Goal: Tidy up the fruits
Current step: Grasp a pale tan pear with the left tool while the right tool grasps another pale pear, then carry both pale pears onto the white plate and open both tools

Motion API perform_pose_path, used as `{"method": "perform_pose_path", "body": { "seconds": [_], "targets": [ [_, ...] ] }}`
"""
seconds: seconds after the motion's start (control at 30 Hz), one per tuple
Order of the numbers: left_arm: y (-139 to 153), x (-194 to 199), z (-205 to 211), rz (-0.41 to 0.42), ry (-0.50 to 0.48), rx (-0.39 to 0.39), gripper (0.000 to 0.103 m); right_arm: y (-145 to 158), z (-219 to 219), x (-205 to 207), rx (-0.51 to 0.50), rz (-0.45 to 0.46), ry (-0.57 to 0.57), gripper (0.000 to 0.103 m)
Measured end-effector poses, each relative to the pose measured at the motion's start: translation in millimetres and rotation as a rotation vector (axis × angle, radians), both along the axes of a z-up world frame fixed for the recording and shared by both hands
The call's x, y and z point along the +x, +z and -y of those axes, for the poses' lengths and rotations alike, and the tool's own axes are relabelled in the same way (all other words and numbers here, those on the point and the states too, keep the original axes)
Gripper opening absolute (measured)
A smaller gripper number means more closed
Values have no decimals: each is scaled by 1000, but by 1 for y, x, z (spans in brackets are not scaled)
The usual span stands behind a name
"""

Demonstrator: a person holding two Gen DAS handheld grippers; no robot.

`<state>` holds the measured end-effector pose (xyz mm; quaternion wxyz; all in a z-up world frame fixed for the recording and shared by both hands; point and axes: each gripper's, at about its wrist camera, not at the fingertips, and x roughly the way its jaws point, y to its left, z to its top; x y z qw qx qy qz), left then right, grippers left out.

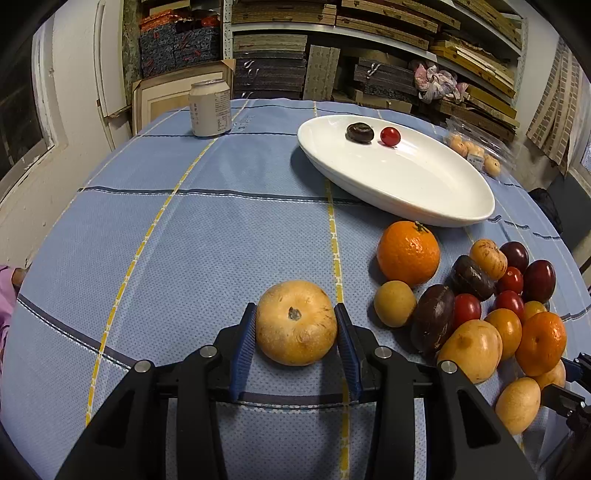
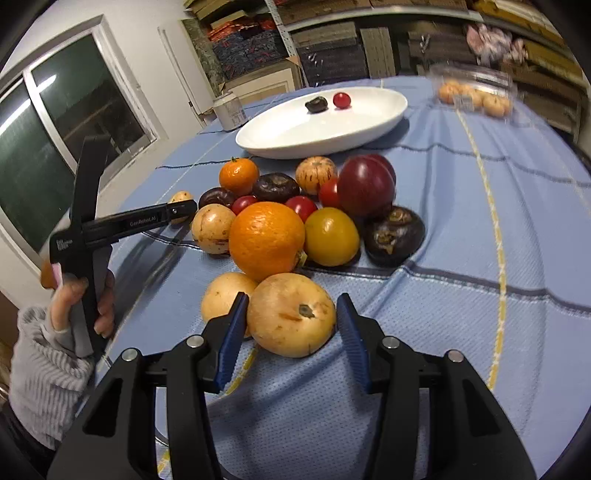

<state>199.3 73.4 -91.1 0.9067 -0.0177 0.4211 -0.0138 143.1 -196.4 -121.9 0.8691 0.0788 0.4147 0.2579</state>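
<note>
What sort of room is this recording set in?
Probably a storeroom or workshop, not a kitchen: metal shelves stacked with flat boxes and boards fill the back wall, and cardboard cartons stand on the floor. The table under its blue cloth looks set up just for the fruit.

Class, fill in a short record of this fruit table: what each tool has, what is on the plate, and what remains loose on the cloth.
Left tool: shut on a tan round fruit, apart from the pile
Right tool: straddles a second tan fruit; contact unclear
White plate: dark fruit, cherry tomato
Fruit pile: oranges, tomatoes, plums, tan and dark fruits, beside the plate
</note>
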Motion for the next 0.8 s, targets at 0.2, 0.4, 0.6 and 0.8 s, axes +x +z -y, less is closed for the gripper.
{"method": "perform_pose_path", "body": {
  "seconds": [0.2, 0.4, 0.6, 0.8],
  "targets": [
    [0, 0, 0, 0, -1, -2, 42, 1, 3, -1, 20, -4, 3, 46],
    [8, -8, 6, 42, -28, -24, 42, 12, 20, -5, 97, 29, -42, 46],
    [24, -14, 5, 100, -25, -67, 42, 19, 31, -3, 138, 36, -86, 46],
    [56, 21, 18, 130, -34, -80, 42, 64, 32, 34, 170, 96, -109, 46]
  ]
}}
